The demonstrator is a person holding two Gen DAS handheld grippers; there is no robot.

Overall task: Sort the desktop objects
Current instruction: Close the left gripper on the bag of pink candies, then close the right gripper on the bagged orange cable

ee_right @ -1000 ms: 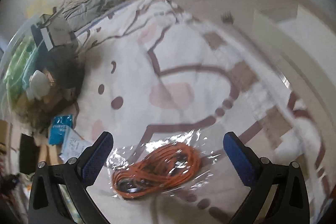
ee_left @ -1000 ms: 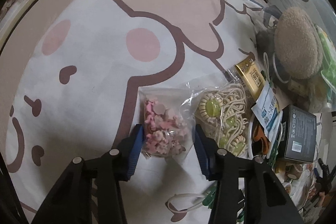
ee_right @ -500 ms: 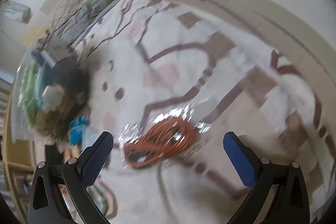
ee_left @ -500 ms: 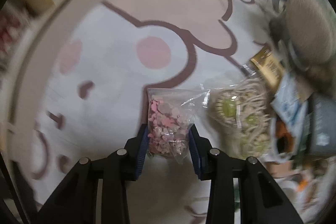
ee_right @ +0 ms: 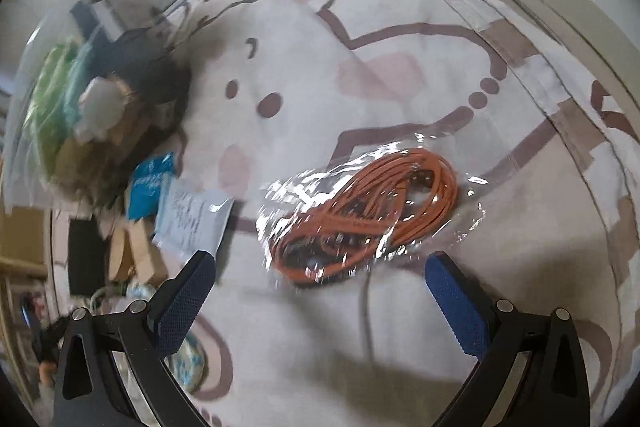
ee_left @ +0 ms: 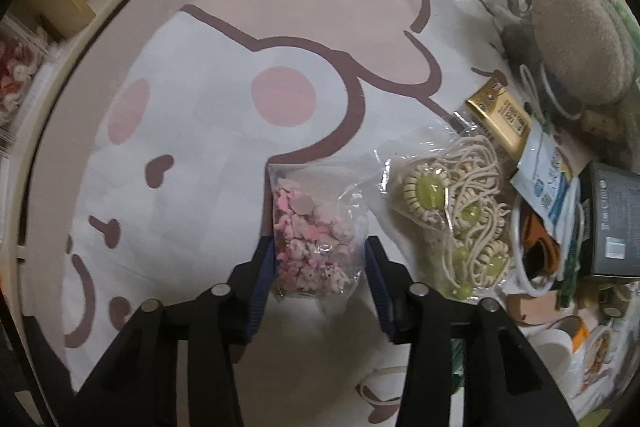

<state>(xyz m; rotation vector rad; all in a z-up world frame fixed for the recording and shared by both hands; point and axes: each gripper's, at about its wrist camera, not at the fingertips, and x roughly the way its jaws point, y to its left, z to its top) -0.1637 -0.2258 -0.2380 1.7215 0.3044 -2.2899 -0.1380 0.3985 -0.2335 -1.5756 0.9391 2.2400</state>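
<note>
A small clear bag of pink beads (ee_left: 312,227) lies on the cartoon-printed cloth (ee_left: 240,27). My left gripper (ee_left: 318,243) points down over it, with the bag's lower half between the blue pads. Its jaws are opening, and a thin gap shows at the right pad. In the right wrist view a clear bag with a coiled orange cord (ee_right: 368,215) lies on the cloth. My right gripper (ee_right: 320,259) hangs open wide just before it, touching nothing.
Right of the pink bag lie a bag of cream coiled hair ties (ee_left: 452,215), a gold packet (ee_left: 500,115), a blue-white sachet (ee_left: 548,179), a dark box (ee_left: 616,223) and a beige plush pad (ee_left: 576,31). The right wrist view shows that pile (ee_right: 100,115) at left.
The left jaws closed on the pink bag and drew it left, away from the hair ties, then widened again. The right gripper shifted, and the orange cord bag now sits nearer its jaws.
</note>
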